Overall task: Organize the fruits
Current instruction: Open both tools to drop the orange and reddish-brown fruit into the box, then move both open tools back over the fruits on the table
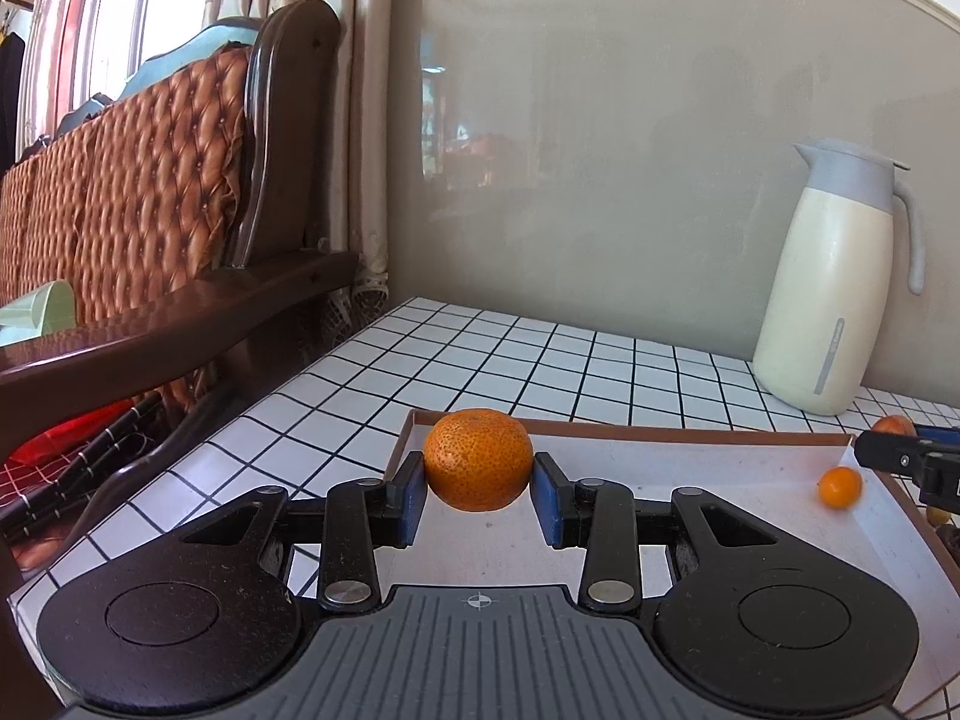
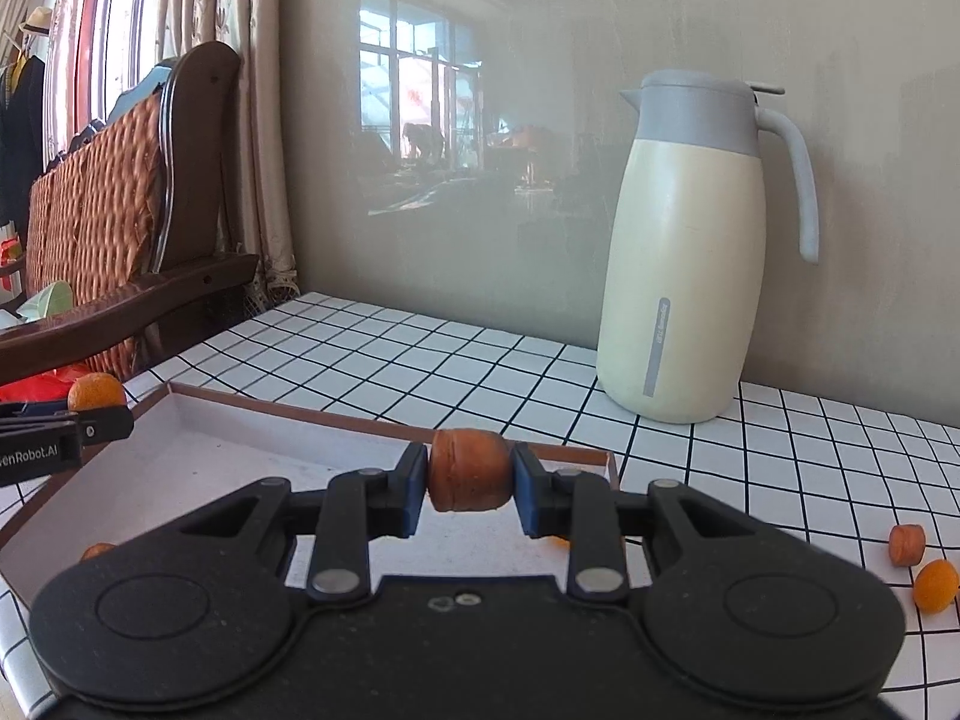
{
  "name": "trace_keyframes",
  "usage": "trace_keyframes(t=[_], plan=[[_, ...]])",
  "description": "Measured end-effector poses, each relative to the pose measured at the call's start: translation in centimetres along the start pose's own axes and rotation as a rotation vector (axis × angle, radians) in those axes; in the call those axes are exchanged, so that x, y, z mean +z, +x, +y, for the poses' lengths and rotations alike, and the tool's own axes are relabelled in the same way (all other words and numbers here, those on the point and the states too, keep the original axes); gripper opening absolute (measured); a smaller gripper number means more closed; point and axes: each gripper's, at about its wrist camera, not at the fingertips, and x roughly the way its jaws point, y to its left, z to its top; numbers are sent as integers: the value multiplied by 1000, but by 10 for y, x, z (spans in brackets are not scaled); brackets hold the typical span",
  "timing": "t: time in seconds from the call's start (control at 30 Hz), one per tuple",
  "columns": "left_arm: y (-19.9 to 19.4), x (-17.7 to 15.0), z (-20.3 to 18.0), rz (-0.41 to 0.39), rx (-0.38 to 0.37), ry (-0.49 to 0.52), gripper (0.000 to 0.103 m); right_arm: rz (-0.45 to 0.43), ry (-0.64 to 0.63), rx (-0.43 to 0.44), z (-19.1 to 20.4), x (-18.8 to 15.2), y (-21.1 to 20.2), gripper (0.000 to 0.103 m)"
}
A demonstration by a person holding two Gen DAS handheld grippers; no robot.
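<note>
My left gripper [image 1: 478, 495] is shut on a round orange mandarin [image 1: 478, 459], held above the near left part of a shallow white tray with a brown rim [image 1: 630, 429]. A small orange kumquat [image 1: 840, 486] lies in the tray at the right. My right gripper [image 2: 470, 489] is shut on a stubby brown-orange fruit piece [image 2: 470, 470] over the tray's [image 2: 252, 414] right end. In the right wrist view the left gripper's tip [image 2: 90, 429] and its mandarin [image 2: 96, 391] show at the far left. The right gripper's tip [image 1: 912, 459] enters the left wrist view at the right edge.
A cream and grey thermos jug [image 2: 690, 252] stands at the back near the wall on the grid-patterned tabletop [image 2: 420, 360]. A loose fruit piece [image 2: 906, 545] and a kumquat [image 2: 936, 585] lie on the table right of the tray. A wooden sofa [image 1: 150, 192] stands to the left.
</note>
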Motion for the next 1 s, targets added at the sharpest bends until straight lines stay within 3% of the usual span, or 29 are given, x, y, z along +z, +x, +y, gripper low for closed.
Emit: trace_keyframes(t=[0.13, 0.17, 0.2, 0.23, 0.27, 0.3, 1.0], plan=[[7, 1, -2, 13, -3, -2, 38, 43, -9, 4, -1, 3, 8, 23], [8, 1, -2, 17, -2, 1, 38, 43, -18, 1, 0, 3, 8, 30], [8, 0, -2, 14, 8, 3, 47, 32, -22, -9, 1, 3, 7, 37], [6, 0, -2, 3, 20, 6, 80, 12, -24, -27, 2, 3, 5, 66], [3, 0, -2, -19, 35, 15, 93, -15, -30, -46, 3, 3, 2, 97], [-1, 0, -2, -45, 48, 25, 102, -36, -38, -55, 4, 2, -1, 97], [-12, -4, 3, -42, 55, 33, 103, -53, -52, -39, 6, 0, -11, 97]])
